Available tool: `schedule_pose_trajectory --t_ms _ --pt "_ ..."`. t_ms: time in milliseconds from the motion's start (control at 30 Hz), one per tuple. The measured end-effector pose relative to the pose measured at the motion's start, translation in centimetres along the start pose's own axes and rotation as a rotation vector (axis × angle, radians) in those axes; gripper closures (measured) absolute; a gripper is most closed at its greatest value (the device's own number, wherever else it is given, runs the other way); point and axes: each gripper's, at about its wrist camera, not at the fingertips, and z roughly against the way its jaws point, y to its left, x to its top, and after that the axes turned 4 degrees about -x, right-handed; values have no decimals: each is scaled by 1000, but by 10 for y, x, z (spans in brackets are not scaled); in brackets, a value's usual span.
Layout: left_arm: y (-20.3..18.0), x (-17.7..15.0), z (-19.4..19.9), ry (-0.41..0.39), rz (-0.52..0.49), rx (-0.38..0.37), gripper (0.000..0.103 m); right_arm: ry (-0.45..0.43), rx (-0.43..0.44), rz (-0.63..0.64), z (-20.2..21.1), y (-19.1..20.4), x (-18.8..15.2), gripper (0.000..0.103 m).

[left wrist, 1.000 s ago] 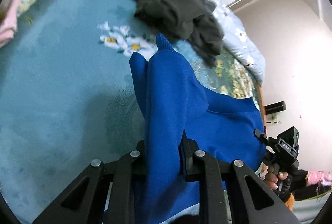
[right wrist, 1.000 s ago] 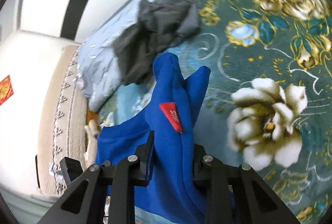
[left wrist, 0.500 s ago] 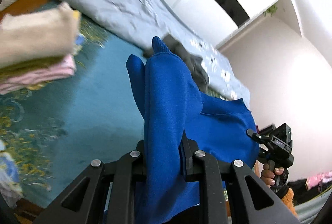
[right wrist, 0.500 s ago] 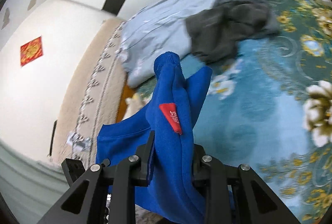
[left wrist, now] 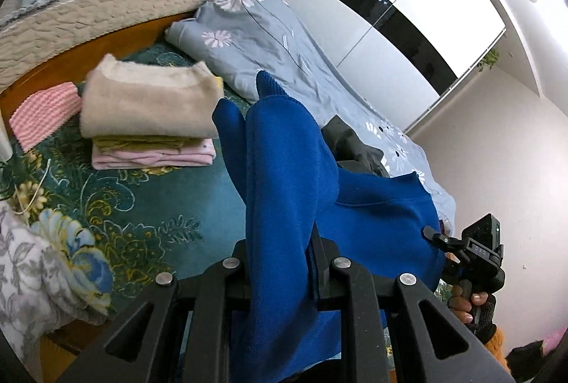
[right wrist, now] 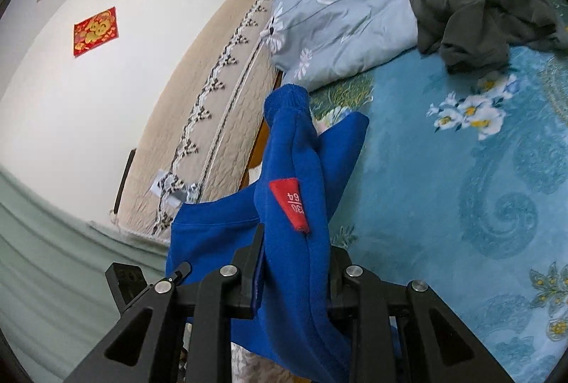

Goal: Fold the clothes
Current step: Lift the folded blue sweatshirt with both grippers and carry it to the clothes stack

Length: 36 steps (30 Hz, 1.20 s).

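At 9 o'clock in the left wrist view a folded stack (left wrist: 149, 120) sits on the bed (left wrist: 117, 201), cream piece on top, with a pink knit (left wrist: 44, 114) beside it. The left gripper (left wrist: 280, 262) has its fingers clamped on a thick bunch of the blue top (left wrist: 284, 170), which is held up off the bed and spans across to the right gripper (right wrist: 293, 273), whose fingers pinch the other bunch, red tag (right wrist: 288, 203) showing. A grey garment (right wrist: 486, 10) lies crumpled at 1 o'clock in the right view.

Risks, as I judge them: each grip holds several layers, so an inner layer could slide out and spoil the fold. If lowered unevenly, the slack cloth between the grippers could wrinkle, or it could brush the stack and topple it.
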Motion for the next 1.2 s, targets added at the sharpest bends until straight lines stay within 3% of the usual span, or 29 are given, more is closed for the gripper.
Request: schedule_pose_trajectory --t_ms 333,600,900,1200 --pt "8 -6 -1 -1 73 5 84 39 6 21 -3 2 17 77" --pt "33 19 -10 4 100 -26 84 46 -15 44 -35 32 40 77" --pt "87 55 -6 -1 111 -47 84 114 -50 85 -105 74 63 77" --pt "135 129 -8 -43 119 39 84 208 -13 153 -200 123 116 77"
